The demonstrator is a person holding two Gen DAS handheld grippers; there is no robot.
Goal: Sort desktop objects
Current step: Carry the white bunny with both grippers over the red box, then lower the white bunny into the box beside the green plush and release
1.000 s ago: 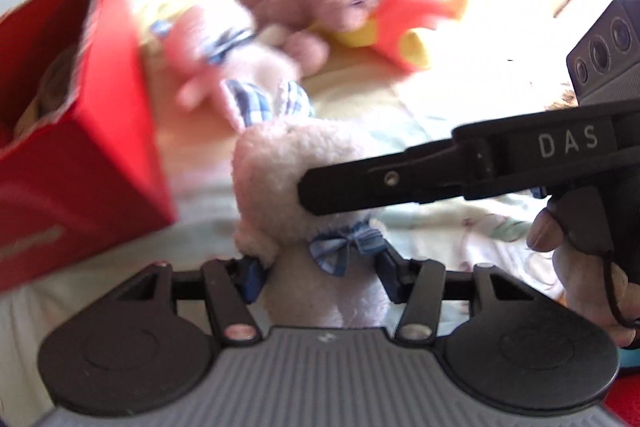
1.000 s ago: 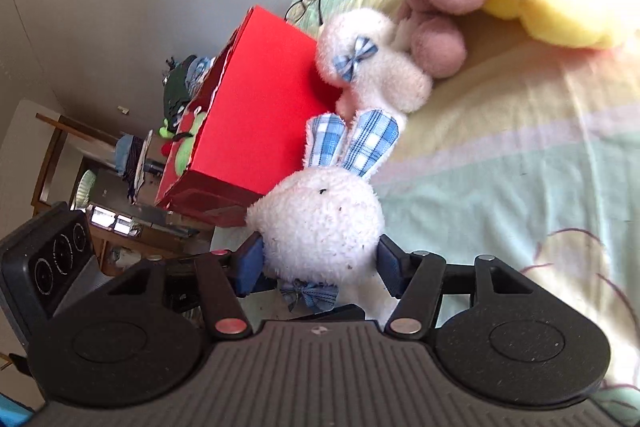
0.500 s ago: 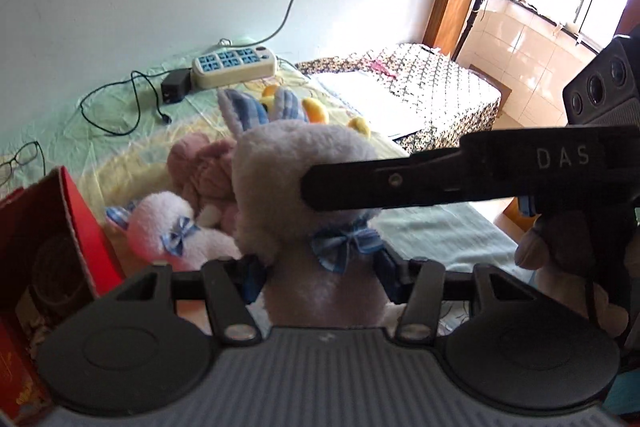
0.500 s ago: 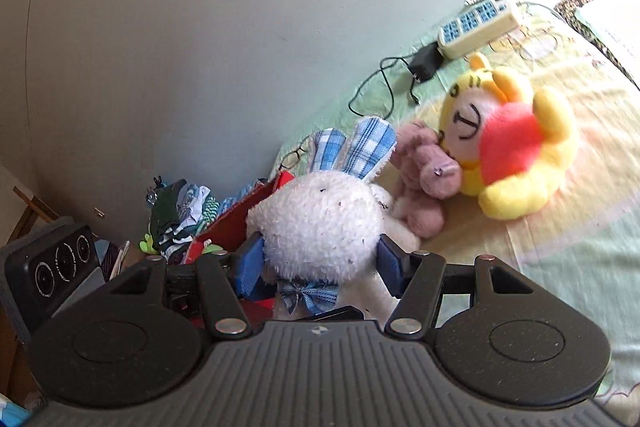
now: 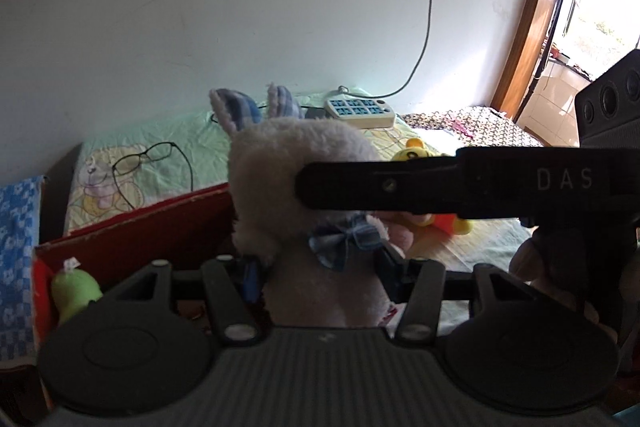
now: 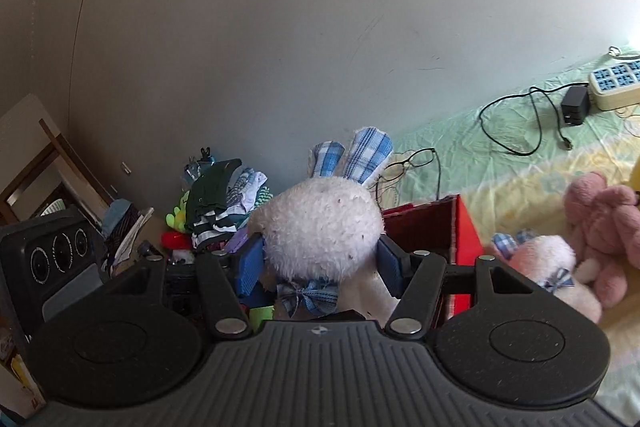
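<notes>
Both grippers hold one white plush bunny [image 5: 288,167] with blue checked ears and a blue bow. My left gripper [image 5: 320,271] is shut on its body just below the bow. My right gripper [image 6: 320,263] is shut on its head [image 6: 320,223]; one of its black fingers [image 5: 380,187] crosses the head in the left wrist view. The bunny hangs in the air over the open red box [image 5: 140,235], whose red wall [image 6: 464,227] shows behind it. A green toy [image 5: 74,291] lies inside the box.
On the bed lie a small pink bunny [image 6: 548,267], a pink plush [image 6: 604,211], a yellow plush [image 5: 416,155], glasses [image 6: 412,163], a charger with cable [image 6: 576,107] and a power strip [image 5: 360,111]. A pile of clothes [image 6: 224,199] sits left of the box by the wall.
Both grippers have lifted the white bunny off the bed and carried it left, up over the red box. The other plush toys stayed on the bed.
</notes>
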